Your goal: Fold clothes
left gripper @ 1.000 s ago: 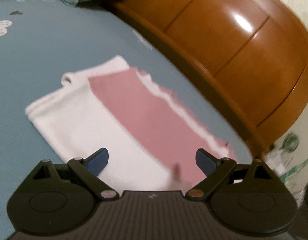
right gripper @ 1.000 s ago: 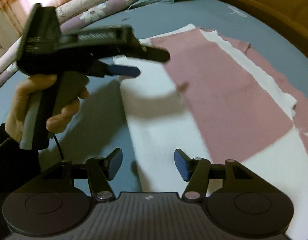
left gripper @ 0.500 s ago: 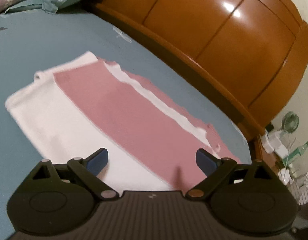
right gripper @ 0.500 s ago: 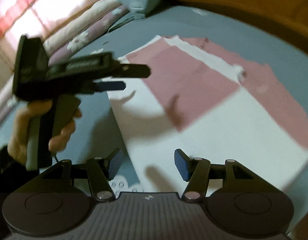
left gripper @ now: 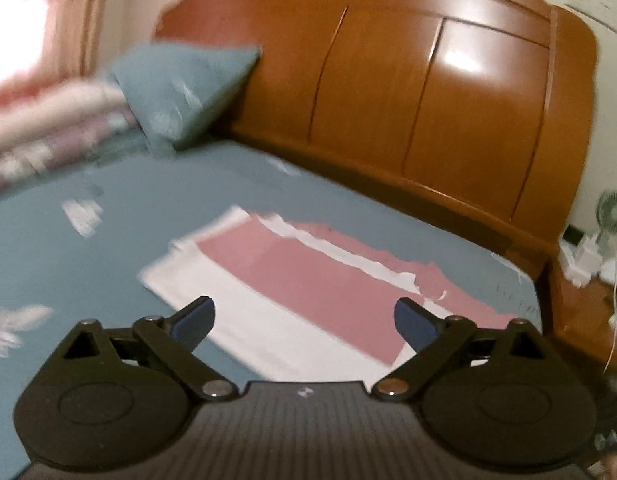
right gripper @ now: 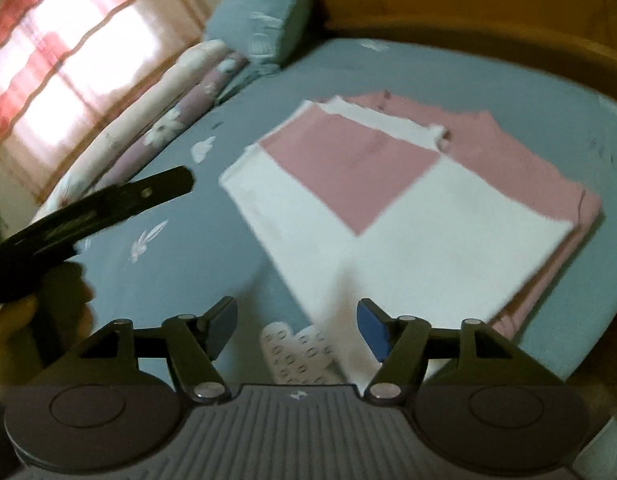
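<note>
Blue-sheeted bed [left gripper: 188,200] by a wooden headboard [left gripper: 428,92].
Folded pink-and-white garment [right gripper: 388,200] lies flat mid-bed; left gripper [left gripper: 304,320] and right gripper [right gripper: 296,328] spread, just widening, nothing between them.

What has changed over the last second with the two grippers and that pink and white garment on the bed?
Both grippers have pulled back and up from the folded garment, which now looks smaller and farther off in both wrist views. The left gripper and right gripper have just been opening wider, with nothing between the jaws. The garment lies folded on the blue bedsheet as before, and the pillow has not moved.
</note>
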Available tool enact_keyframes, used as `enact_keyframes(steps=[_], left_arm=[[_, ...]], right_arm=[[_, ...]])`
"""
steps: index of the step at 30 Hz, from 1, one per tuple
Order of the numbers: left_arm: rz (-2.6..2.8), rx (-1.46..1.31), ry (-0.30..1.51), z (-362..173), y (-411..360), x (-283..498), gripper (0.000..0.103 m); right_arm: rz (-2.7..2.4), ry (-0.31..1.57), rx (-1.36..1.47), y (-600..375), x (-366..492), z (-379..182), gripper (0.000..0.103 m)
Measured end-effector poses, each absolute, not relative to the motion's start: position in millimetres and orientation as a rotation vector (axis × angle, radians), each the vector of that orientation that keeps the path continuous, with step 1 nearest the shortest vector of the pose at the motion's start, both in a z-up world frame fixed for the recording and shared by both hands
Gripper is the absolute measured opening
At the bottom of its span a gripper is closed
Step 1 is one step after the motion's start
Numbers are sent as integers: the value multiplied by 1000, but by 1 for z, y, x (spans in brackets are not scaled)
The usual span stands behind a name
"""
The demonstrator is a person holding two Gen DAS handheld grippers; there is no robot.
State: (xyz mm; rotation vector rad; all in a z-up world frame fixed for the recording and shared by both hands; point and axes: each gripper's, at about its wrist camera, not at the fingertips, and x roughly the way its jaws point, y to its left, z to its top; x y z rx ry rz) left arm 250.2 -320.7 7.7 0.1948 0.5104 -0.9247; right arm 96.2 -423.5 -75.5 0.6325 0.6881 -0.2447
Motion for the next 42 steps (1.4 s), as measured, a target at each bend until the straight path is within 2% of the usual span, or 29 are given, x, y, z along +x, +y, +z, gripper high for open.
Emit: enact_keyframes(steps=[4, 13, 25, 28, 35, 42], left_arm=[[-861, 249, 451, 19, -279, 197, 102], [-565, 233, 492, 15, -172, 127, 102], [-329, 150, 603, 14, -95, 56, 102], [-271, 112, 631, 9, -81, 43, 102], [-191, 47, 734, -1, -59, 28, 102], [-112, 4, 792, -4, -39, 20, 102]], right_arm=[[-217, 690, 535, -389, 85, -56, 75], [-162, 763, 304, -316, 60, -47, 78], [-33, 832, 154, -231, 51, -54, 79], [-24, 812, 131, -219, 41, -48, 90], [-18, 774, 81, -196, 20, -35, 103], [16, 807, 82, -177, 15, -33, 103]])
